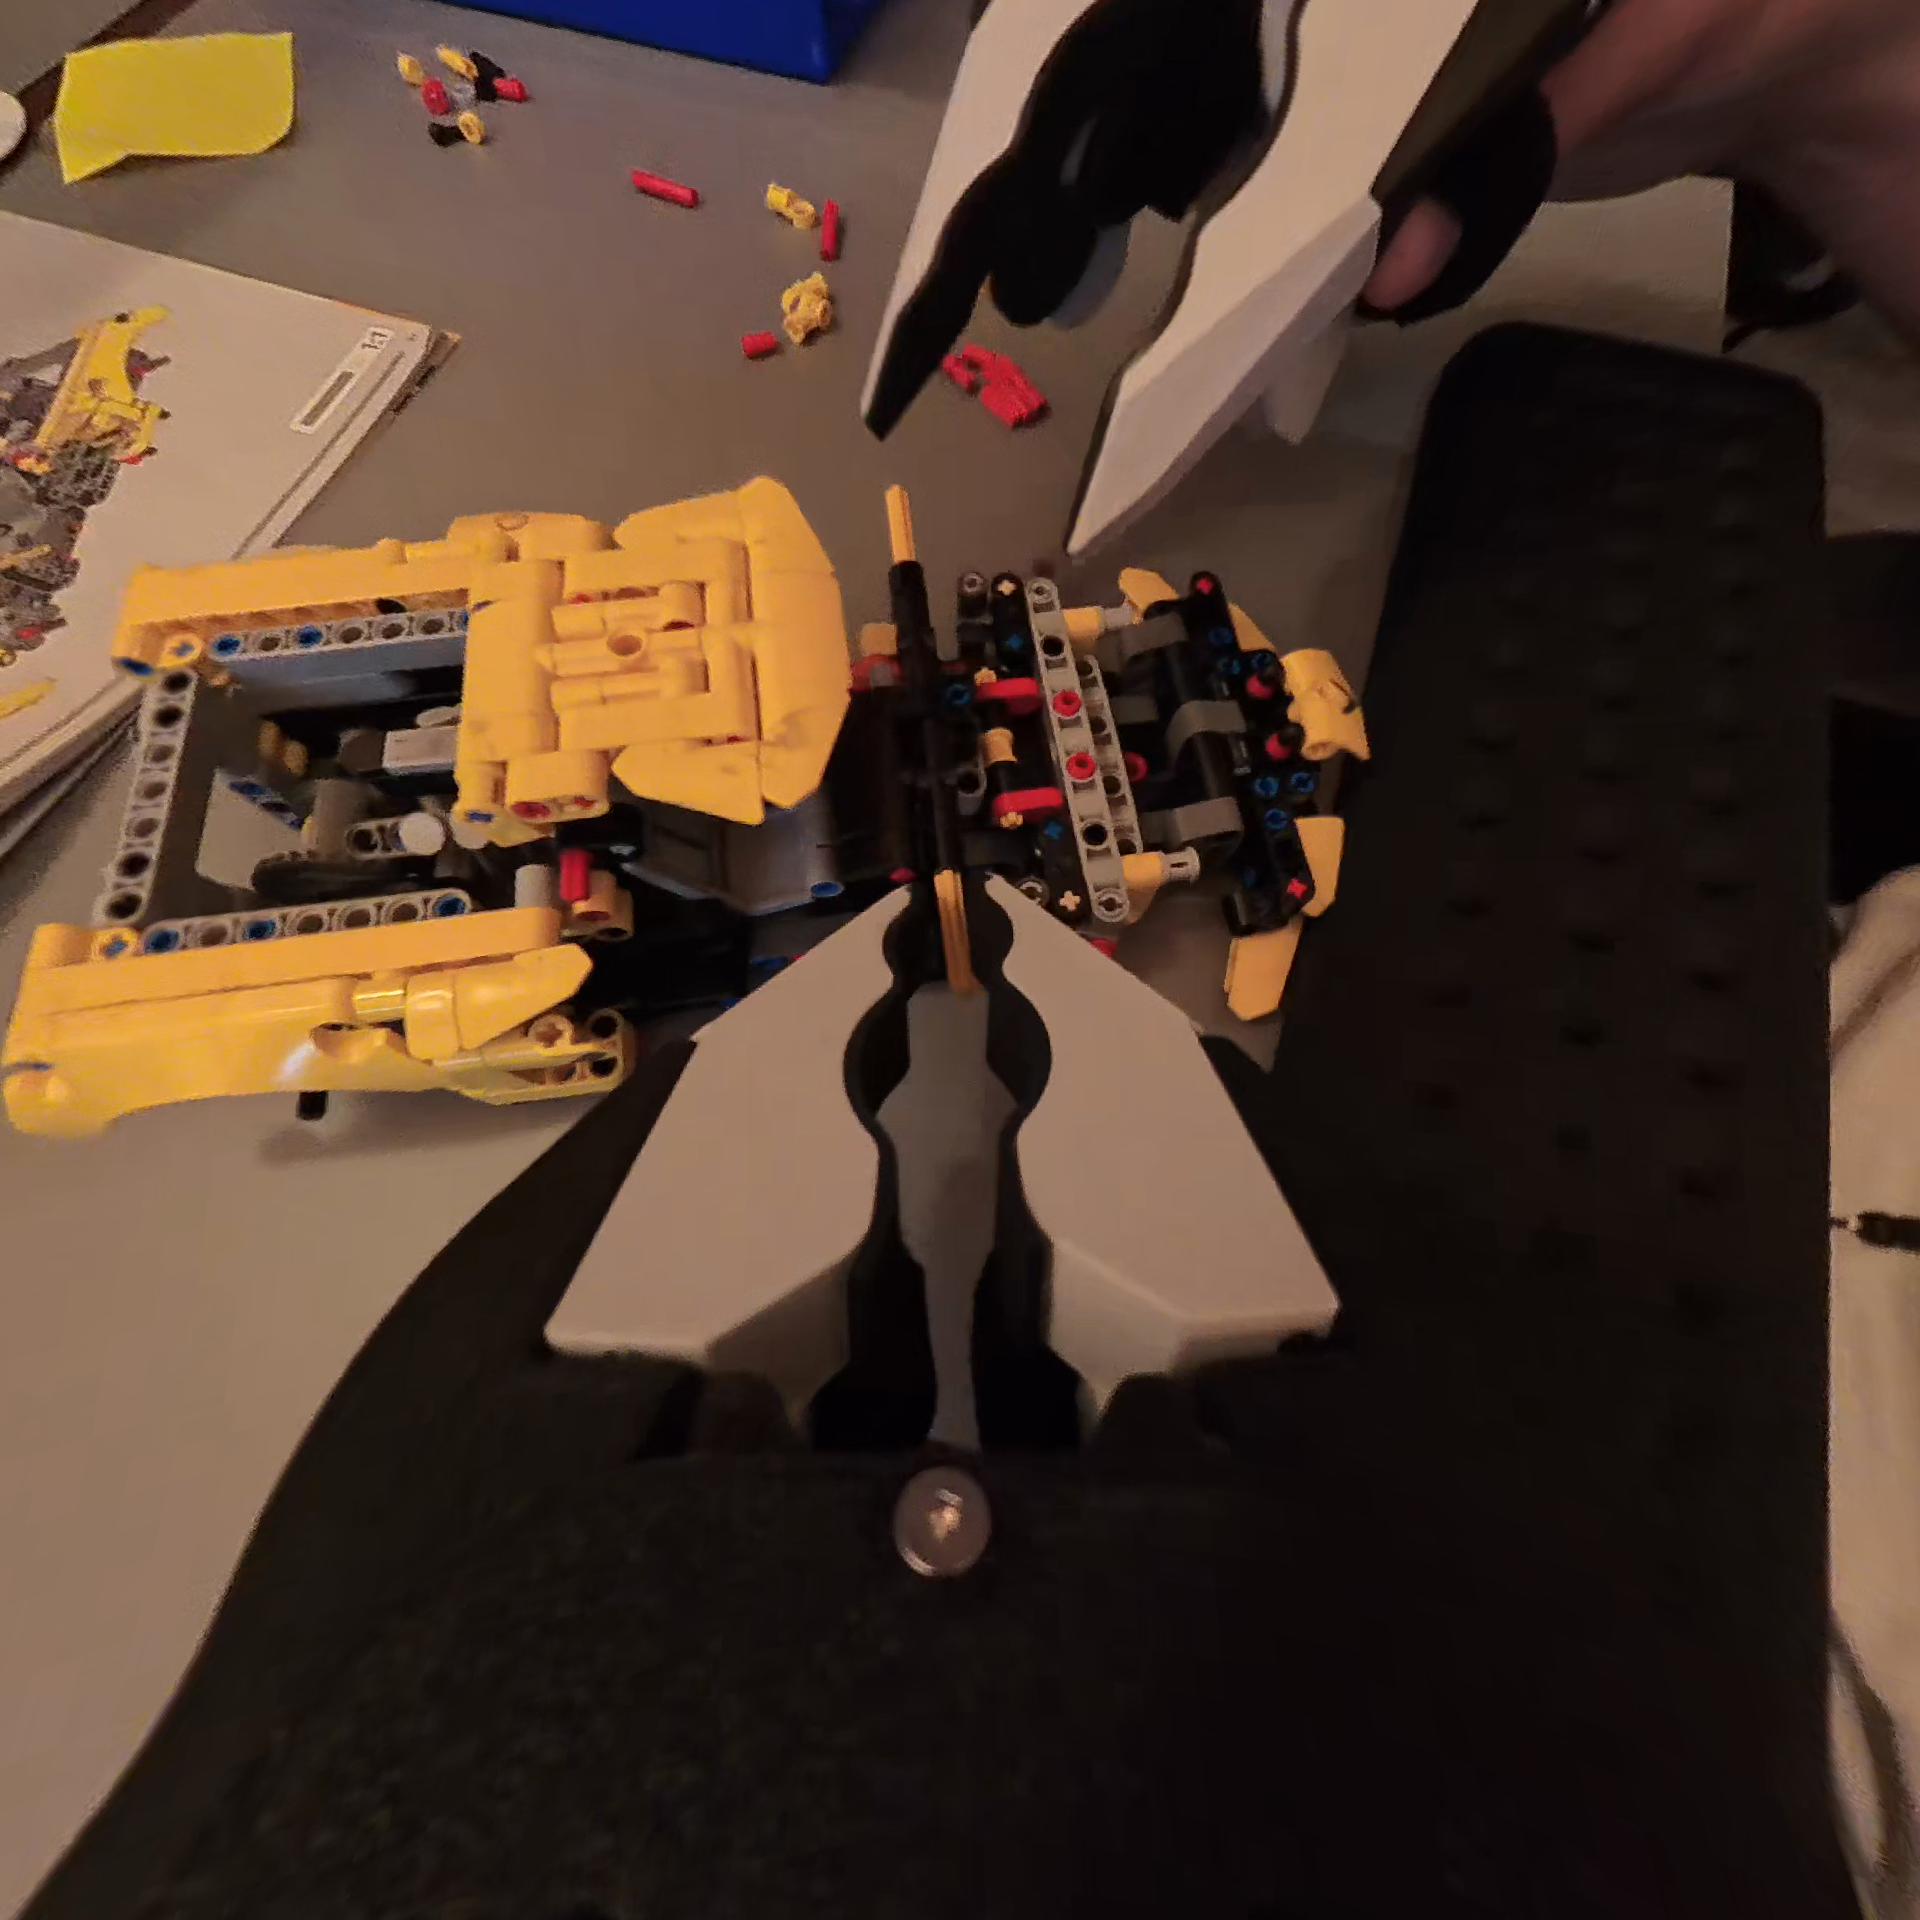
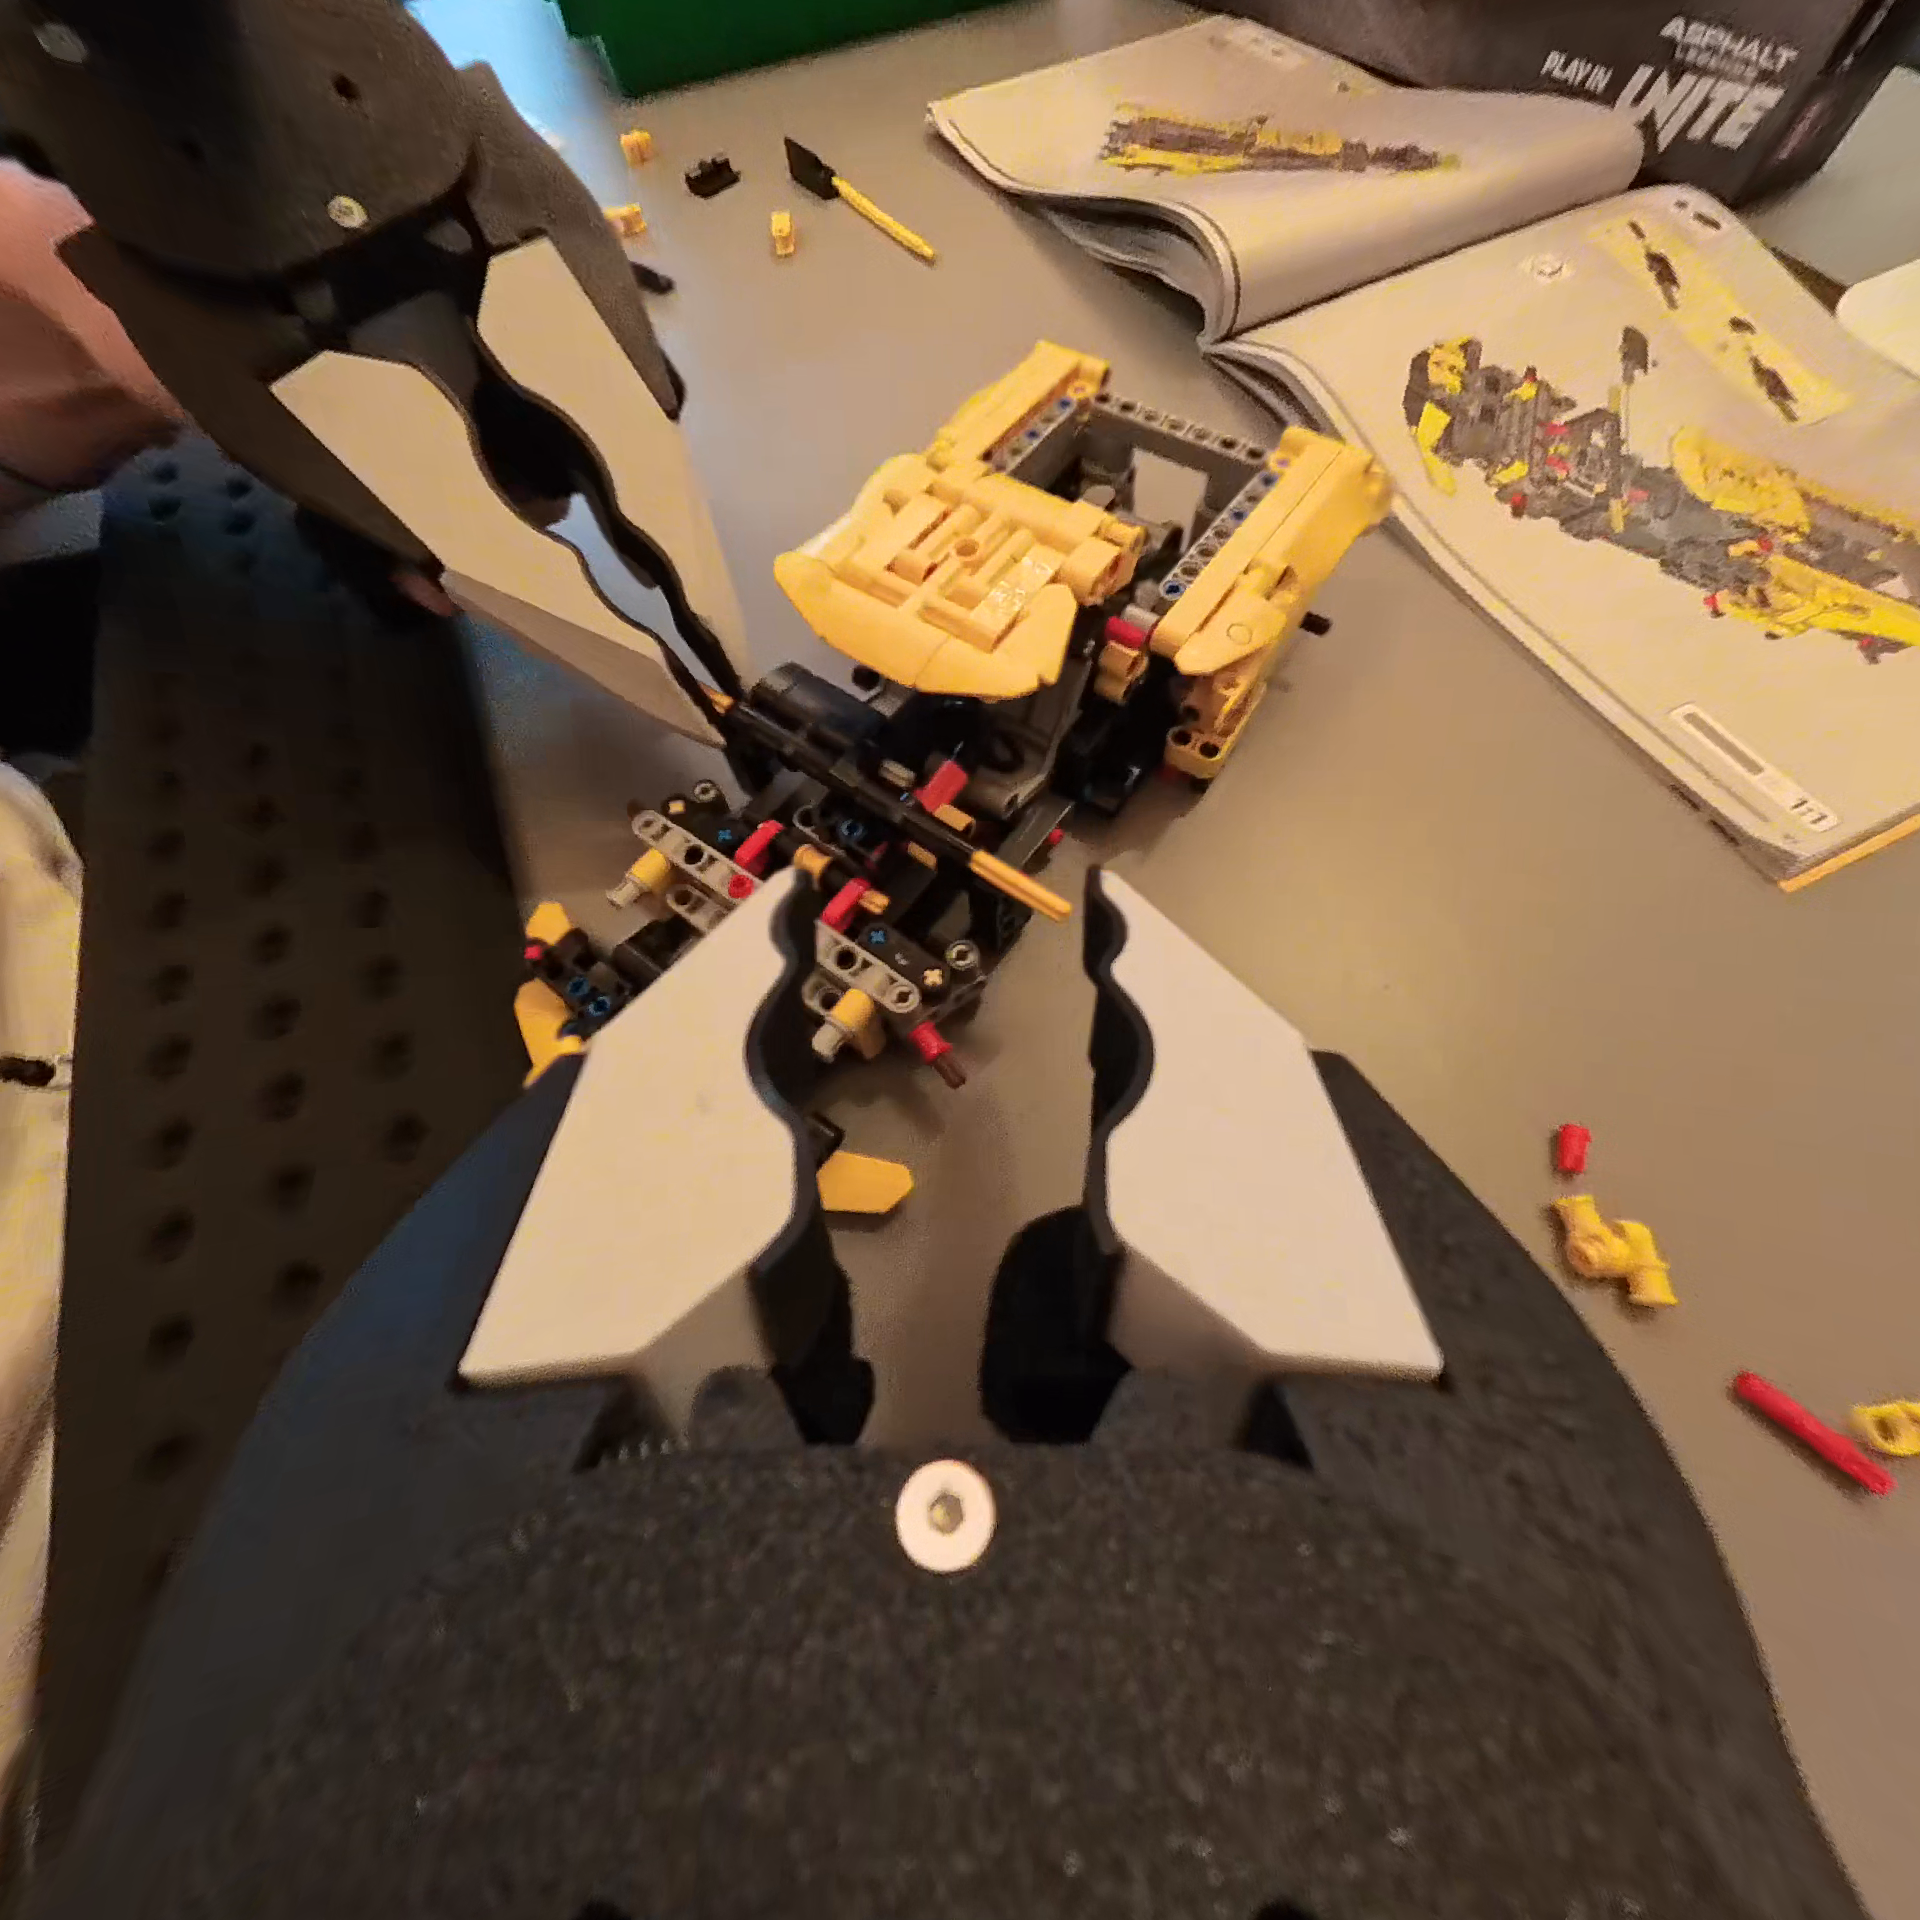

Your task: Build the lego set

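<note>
Left wrist view: left gripper (image 1: 951, 914) fingers are nearly closed, pinched on a thin yellow axle (image 1: 954, 940) at the model's near edge; a black sleeve (image 1: 914, 623) sits on the axle. The yellow lego car (image 1: 582, 790) is seen centre frame on the grey table (image 1: 582, 291). Right gripper (image 1: 977, 488) is seen at 1 o'clock, fingers spread, nothing held. Loose red and yellow pins (image 1: 800, 301) are scattered at 12 o'clock. Right wrist view: right gripper (image 2: 940, 894) fingers are wide apart, straddling the car's front chassis, left fingertip (image 2: 774, 904) close against the beams, contact unclear. Left gripper (image 2: 722, 717) is seen at 10 o'clock, clamped on the axle end. Instruction booklet (image 2: 1621, 488) lies at 2 o'clock.
</note>
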Action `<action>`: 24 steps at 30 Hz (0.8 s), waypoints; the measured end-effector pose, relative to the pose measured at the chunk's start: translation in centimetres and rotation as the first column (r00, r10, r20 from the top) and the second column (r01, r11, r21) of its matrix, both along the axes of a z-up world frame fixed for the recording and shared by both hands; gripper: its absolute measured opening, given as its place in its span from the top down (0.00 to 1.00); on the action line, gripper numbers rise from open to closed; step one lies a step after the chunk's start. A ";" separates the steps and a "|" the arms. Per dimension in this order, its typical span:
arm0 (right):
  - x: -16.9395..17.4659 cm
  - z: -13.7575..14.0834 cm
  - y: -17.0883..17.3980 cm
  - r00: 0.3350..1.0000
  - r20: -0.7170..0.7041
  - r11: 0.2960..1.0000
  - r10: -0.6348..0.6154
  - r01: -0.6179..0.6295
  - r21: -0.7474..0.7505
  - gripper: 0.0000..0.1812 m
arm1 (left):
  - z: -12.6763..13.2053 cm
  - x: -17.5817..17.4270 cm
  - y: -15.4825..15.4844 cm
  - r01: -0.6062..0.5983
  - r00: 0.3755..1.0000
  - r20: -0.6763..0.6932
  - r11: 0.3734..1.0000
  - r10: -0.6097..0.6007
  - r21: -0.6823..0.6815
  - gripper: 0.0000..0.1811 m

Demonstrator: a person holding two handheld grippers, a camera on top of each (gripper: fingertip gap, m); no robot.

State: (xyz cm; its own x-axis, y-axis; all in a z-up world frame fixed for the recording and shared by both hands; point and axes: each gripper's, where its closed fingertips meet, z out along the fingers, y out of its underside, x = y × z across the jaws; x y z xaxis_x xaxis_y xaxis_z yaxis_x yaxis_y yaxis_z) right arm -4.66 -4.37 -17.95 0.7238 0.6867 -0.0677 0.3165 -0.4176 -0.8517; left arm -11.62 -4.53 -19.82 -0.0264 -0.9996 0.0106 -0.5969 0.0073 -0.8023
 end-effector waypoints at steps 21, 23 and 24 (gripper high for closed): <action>-3.3 -1.7 1.0 0.996 -0.086 0.999 -0.021 0.018 -0.036 0.88 | 0.4 0.3 2.3 0.144 0.987 0.061 0.986 -0.149 0.083 0.87; -3.4 -1.7 0.9 0.996 -0.087 0.999 -0.030 0.028 -0.027 0.89 | 0.4 0.2 2.6 0.195 0.979 0.037 0.977 -0.199 0.087 0.87; -3.5 -1.7 0.9 0.996 -0.079 0.999 -0.035 0.033 -0.022 0.90 | 0.4 0.2 2.8 0.222 0.974 0.023 0.971 -0.225 0.083 0.87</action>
